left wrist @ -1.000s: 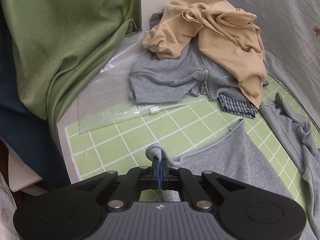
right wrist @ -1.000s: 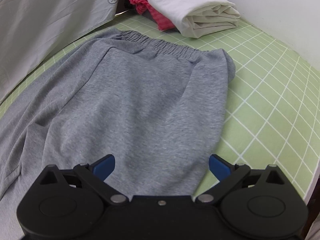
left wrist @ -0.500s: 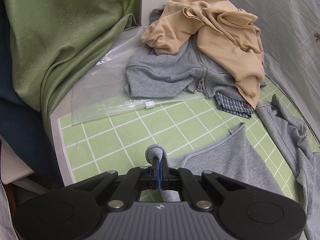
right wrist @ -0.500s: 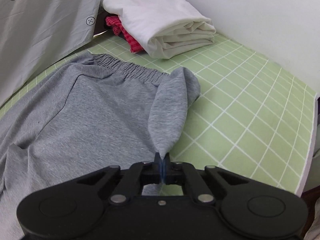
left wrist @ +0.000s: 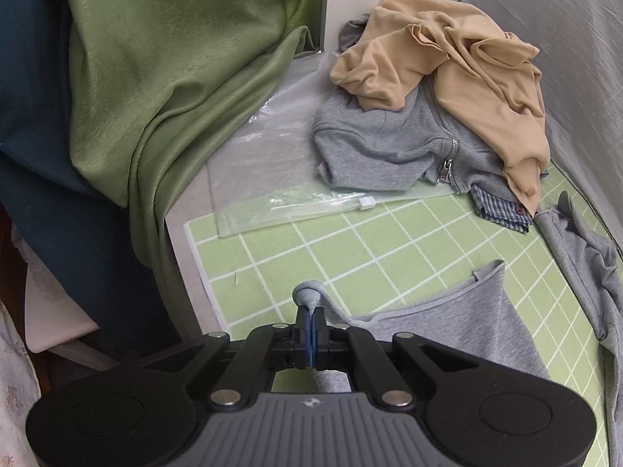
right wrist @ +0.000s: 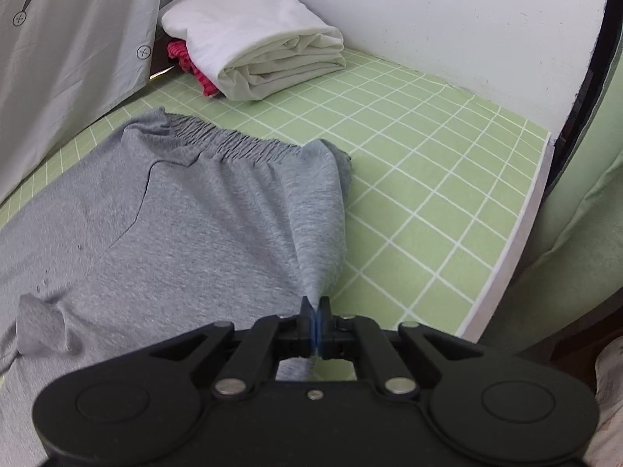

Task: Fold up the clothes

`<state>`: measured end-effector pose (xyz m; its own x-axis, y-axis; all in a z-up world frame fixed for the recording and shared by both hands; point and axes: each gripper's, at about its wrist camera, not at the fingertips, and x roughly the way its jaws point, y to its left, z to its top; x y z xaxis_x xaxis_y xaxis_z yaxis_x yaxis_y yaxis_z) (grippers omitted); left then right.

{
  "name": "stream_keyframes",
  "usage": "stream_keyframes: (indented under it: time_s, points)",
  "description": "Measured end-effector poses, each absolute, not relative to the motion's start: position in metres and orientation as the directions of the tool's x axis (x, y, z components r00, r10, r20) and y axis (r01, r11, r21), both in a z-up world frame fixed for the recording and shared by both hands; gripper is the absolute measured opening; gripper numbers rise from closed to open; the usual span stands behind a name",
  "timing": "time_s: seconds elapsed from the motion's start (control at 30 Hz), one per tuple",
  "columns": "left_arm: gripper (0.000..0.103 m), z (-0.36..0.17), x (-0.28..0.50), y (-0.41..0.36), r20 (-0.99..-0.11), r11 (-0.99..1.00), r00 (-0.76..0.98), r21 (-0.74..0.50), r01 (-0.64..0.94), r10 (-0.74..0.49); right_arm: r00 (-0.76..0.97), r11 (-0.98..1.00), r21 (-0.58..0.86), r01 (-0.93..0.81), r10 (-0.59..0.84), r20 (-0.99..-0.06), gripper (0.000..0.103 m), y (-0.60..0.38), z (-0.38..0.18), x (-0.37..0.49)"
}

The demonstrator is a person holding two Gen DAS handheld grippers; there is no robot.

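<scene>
Gripping, left: the left gripper (left wrist: 310, 317) has its fingers pressed together on a small bunch of the grey trousers (left wrist: 447, 323), at the hem end of a leg.
Gripping, right: the right gripper (right wrist: 315, 309) pinches a ridge of the same grey trousers (right wrist: 163, 225) along their side, below the gathered waistband (right wrist: 233, 142); the cloth rises in a taut fold from the waistband corner to the fingers.
Trousers: they lie flat on the green checked mat (right wrist: 428, 179). In the right wrist view they spread from 12 to 9 o'clock; in the left wrist view the leg runs off towards 4 o'clock.
Mat: in the left wrist view bare squares (left wrist: 350, 241) lie at 12 o'clock of the gripper.
Bag: a clear plastic bag (left wrist: 296, 206) lies beyond, at 12 o'clock.
Pile: a grey zip jacket (left wrist: 389, 148) with a tan garment (left wrist: 467, 78) heaped on it, at 1 o'clock; a checked blue cloth (left wrist: 502, 210) pokes out below.
Curtain: green fabric (left wrist: 175, 58) hangs at 10 o'clock.
Stack: in the right wrist view a folded white cloth (right wrist: 264, 50) sits on a red one (right wrist: 190, 66), at 11 o'clock, well apart from the waistband.
</scene>
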<state>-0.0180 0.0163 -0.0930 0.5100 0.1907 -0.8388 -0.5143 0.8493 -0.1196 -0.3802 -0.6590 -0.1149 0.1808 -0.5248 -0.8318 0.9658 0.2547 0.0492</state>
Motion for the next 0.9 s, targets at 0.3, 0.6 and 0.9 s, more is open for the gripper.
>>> stream_keyframes:
  time_s: [0.3, 0.6, 0.9]
  points:
    - [0.064, -0.073, -0.017, -0.025, -0.805, 0.909, 0.561, -0.07, -0.411, 0.192, 0.17, 0.262, 0.018, 0.965, -0.57, -0.804, 0.066, -0.664, -0.096, -0.37]
    - [0.072, -0.061, 0.012, -0.119, -0.788, 0.961, 0.606, -0.075, -0.265, 0.106, 0.212, 0.302, 0.027, 0.953, -0.604, -0.768, 0.079, -0.73, -0.092, -0.335]
    - [0.076, -0.082, 0.04, -0.236, -0.824, 0.982, 0.567, -0.116, -0.15, -0.011, 0.279, 0.432, 0.025, 0.902, -0.536, -0.796, 0.081, -0.796, -0.133, -0.252]
